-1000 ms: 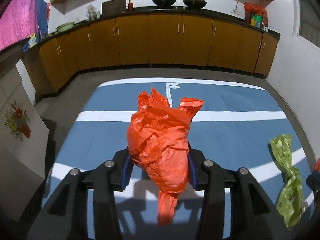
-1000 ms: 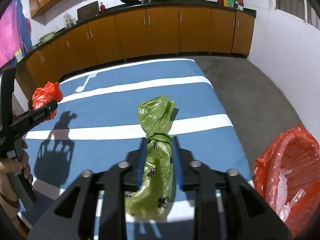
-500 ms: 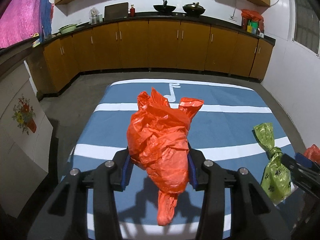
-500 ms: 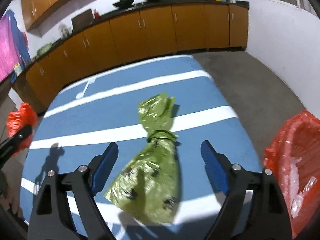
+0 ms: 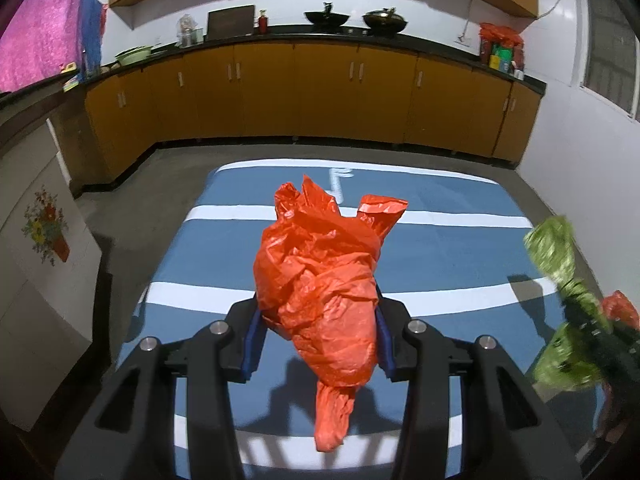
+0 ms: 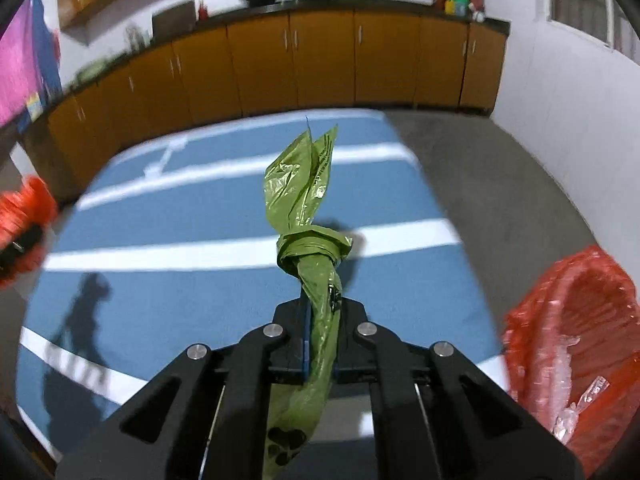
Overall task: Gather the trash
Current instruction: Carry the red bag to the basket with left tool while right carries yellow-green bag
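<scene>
Right wrist: fingers (image 6: 320, 344) pinch knotted, crinkly green bag (image 6: 308, 240).

1. Orange bag (image 5: 320, 288): crumpled thin plastic, bunched into a lump with loose ends flaring at the top and a twisted tail hanging below. Held up off the blue striped mat (image 5: 200, 248).
2. Green bag (image 6: 310, 240): olive plastic, knotted at mid-length, flat tip pointing up, paw prints on the lower part. Raised above the mat.
3. Orange-lined bin (image 6: 576, 344): open, at the right, clear plastic scraps inside.
</scene>
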Demonstrator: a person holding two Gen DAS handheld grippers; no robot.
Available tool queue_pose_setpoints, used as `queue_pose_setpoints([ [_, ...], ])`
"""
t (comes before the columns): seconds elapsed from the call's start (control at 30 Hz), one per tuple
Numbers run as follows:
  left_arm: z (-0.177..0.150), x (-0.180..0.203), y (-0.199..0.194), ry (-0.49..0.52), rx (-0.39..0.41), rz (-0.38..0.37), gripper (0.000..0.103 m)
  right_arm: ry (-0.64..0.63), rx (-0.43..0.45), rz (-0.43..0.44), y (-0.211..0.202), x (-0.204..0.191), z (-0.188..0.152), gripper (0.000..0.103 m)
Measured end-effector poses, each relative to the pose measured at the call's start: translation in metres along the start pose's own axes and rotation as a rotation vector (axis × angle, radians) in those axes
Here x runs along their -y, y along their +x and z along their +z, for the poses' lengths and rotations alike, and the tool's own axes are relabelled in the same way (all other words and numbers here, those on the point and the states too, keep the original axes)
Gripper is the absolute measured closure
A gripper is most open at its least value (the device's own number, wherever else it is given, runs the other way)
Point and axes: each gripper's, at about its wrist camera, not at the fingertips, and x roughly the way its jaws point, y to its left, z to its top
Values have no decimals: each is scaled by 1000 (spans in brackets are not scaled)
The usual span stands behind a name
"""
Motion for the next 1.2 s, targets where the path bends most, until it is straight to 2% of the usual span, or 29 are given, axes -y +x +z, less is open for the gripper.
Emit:
queue_pose_setpoints([
  [0.17, 1, 25, -17, 26, 26, -51, 59, 36, 122, 6, -59, 25, 4, 96],
  [0.47, 1, 66, -53, 82, 75, -119, 59, 55, 228, -76, -124, 49, -7, 96],
  [0.87, -2, 114, -91, 147, 112, -182, 59, 100, 278, -146, -166, 89, -27, 96],
  [1.2, -15, 176, -111, 219, 111, -286, 59, 150, 309, -202, -192, 127, -38, 96],
])
